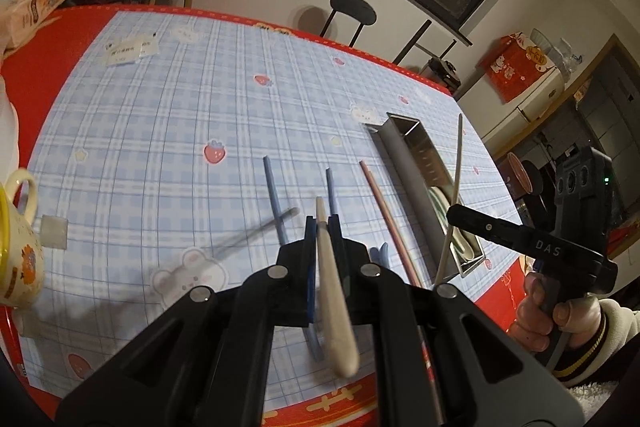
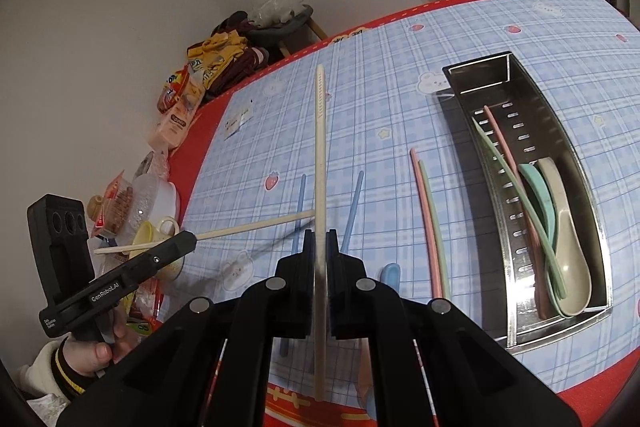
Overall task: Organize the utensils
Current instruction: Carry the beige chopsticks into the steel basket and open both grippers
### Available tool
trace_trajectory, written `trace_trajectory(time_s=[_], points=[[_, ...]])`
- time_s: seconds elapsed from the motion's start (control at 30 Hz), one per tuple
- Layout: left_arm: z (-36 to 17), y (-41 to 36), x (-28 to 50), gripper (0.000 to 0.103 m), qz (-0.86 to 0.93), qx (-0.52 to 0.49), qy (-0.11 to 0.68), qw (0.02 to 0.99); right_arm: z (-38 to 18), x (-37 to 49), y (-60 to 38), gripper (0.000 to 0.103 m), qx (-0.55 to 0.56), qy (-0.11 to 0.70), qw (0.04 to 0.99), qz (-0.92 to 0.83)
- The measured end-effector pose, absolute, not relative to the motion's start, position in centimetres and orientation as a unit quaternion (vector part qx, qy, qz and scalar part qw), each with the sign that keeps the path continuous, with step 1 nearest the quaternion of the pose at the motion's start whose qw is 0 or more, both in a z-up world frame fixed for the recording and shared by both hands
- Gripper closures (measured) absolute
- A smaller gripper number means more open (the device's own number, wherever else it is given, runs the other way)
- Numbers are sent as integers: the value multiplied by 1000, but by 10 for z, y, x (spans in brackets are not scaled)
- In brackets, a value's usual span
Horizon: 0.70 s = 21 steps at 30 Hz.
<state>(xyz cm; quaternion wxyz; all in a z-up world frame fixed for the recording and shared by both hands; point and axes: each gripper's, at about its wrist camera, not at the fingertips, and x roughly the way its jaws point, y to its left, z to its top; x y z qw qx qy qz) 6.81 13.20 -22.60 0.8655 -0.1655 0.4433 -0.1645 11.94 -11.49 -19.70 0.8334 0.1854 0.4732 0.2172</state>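
Both my hands hold grippers tilted down over the table [image 2: 248,155]. My left gripper [image 1: 323,223] pinches one beige chopstick [image 1: 334,307]; my right gripper [image 2: 320,239] pinches the other [image 2: 319,147], jaws pressed together on each, both lifted off the cloth. On the table: two blue chopsticks [image 2: 354,203], one pink [image 2: 425,219], one green [image 2: 437,231], one blue spoon [image 2: 390,275]. In the steel tray [image 2: 536,95]: one pink chopstick, one green chopstick, a green spoon [image 2: 538,191], a beige spoon [image 2: 570,239]
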Motion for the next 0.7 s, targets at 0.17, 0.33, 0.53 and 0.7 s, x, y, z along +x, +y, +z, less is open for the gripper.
trace_trajectory(time_s=[0.17,0.33,0.53,0.7], points=[[-204,121,67,93,-180,-151,429,872,-184,118,-127,97,190,455,845,209],[-180,91,73,93,-209,-121,415,877,-160,121,-162,97,200,420,865,188],[-167,42,81,93,-251,-107,420,865,-153,129,-215,97,212,405,876,154],[-168,0,89,93,-278,-98,447,845,-154,132,-248,97,205,406,879,141]])
